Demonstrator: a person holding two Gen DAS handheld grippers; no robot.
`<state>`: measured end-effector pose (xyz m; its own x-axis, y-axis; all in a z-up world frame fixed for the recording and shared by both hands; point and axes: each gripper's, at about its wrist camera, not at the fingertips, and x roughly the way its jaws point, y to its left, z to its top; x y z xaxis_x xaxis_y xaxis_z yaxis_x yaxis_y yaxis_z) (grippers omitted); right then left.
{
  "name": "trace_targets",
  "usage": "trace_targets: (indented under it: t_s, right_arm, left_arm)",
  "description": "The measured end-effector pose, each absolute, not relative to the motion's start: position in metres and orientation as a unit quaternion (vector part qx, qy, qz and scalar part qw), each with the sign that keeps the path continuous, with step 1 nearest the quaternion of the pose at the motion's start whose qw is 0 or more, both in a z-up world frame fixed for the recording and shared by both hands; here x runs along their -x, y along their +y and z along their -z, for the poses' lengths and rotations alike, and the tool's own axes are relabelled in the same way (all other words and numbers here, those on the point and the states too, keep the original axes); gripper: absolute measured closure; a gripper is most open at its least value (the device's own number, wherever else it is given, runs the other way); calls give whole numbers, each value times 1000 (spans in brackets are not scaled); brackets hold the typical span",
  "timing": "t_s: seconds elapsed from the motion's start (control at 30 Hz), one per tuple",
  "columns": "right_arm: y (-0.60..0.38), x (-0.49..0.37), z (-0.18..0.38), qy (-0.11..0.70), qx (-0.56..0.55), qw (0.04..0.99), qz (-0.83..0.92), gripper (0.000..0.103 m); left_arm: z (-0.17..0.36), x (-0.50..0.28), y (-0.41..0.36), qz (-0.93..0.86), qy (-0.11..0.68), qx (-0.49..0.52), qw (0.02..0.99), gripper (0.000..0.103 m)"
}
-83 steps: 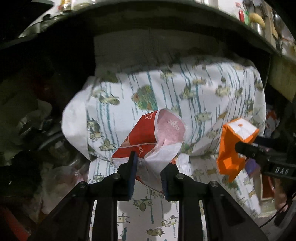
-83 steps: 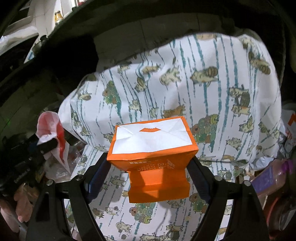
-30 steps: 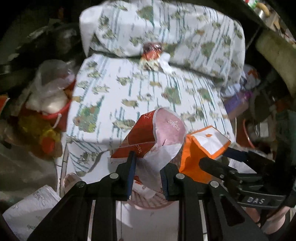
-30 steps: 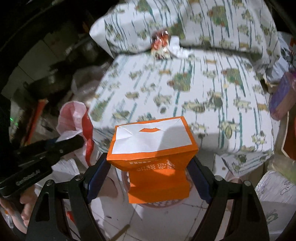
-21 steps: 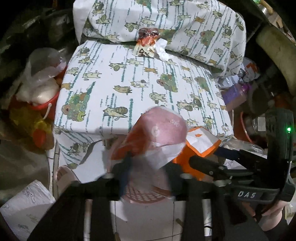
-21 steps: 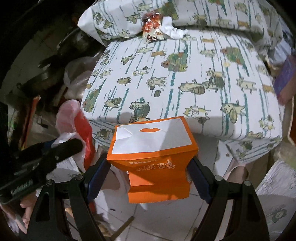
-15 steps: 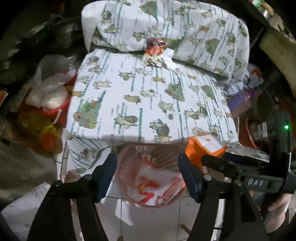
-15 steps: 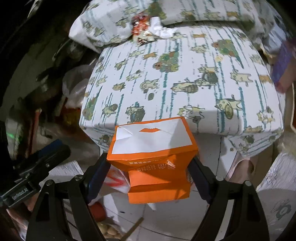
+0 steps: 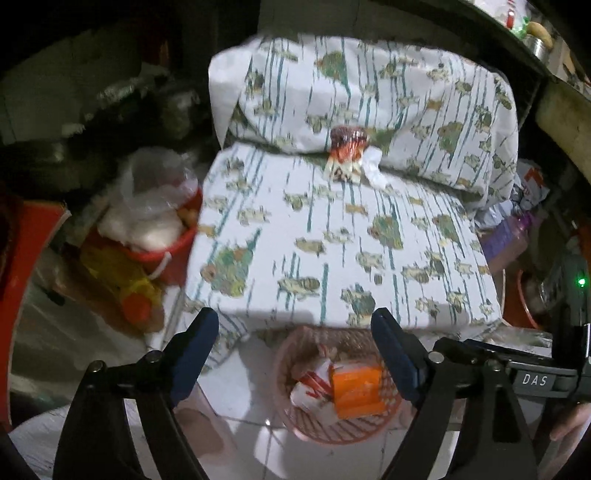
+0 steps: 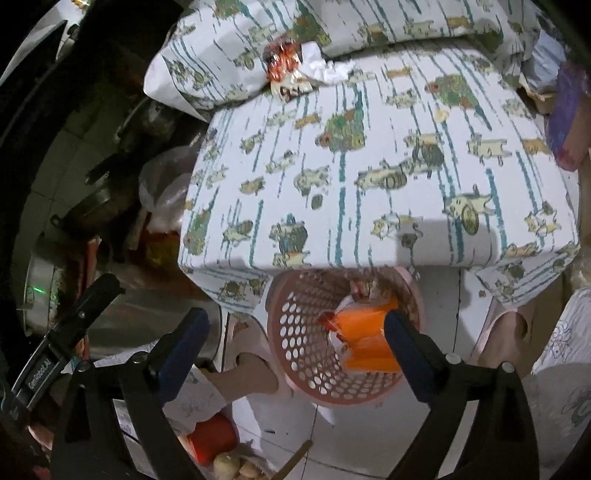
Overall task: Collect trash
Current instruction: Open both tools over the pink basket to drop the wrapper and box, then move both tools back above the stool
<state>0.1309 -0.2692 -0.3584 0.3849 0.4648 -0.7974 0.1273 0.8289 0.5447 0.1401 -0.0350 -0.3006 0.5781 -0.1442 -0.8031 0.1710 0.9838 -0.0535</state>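
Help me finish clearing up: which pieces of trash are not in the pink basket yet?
The red crinkled wrapper and white crumpled tissue, lying against the pillow. The orange carton is already in the basket.

Patterned cloth (image 9: 332,236) with little cartoon animals and teal streaks covers the tabletop (image 10: 369,177), and a pillow (image 9: 388,96) in the same print sits at the back edge. Off to the left there's a red bucket (image 9: 173,258) stuffed with clear plastic bags (image 9: 155,192), floor is white tile (image 10: 369,435).
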Motion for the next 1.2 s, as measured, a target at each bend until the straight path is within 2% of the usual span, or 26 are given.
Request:
trace_targets:
  t_s: [0.27, 0.43, 0.67, 0.77, 1.2]
  right_arm:
    - [-270, -129, 328, 488, -229, 838, -78, 7]
    - [-265, -120, 304, 432, -176, 883, -46, 7]
    - [-262, -109, 280, 370, -134, 919, -31, 4]
    - [-266, -107, 276, 358, -149, 921, -30, 3]
    - [-266, -103, 269, 338, -140, 931, -10, 0]
  left_arm:
    - [267, -122, -28, 90, 358, 19, 929, 16]
    - [247, -107, -32, 73, 291, -11, 954, 15]
    - [234, -95, -29, 69, 261, 2, 963, 12]
    - [232, -94, -29, 58, 254, -3, 965, 0]
    - [232, -95, -26, 48, 254, 10, 966, 0]
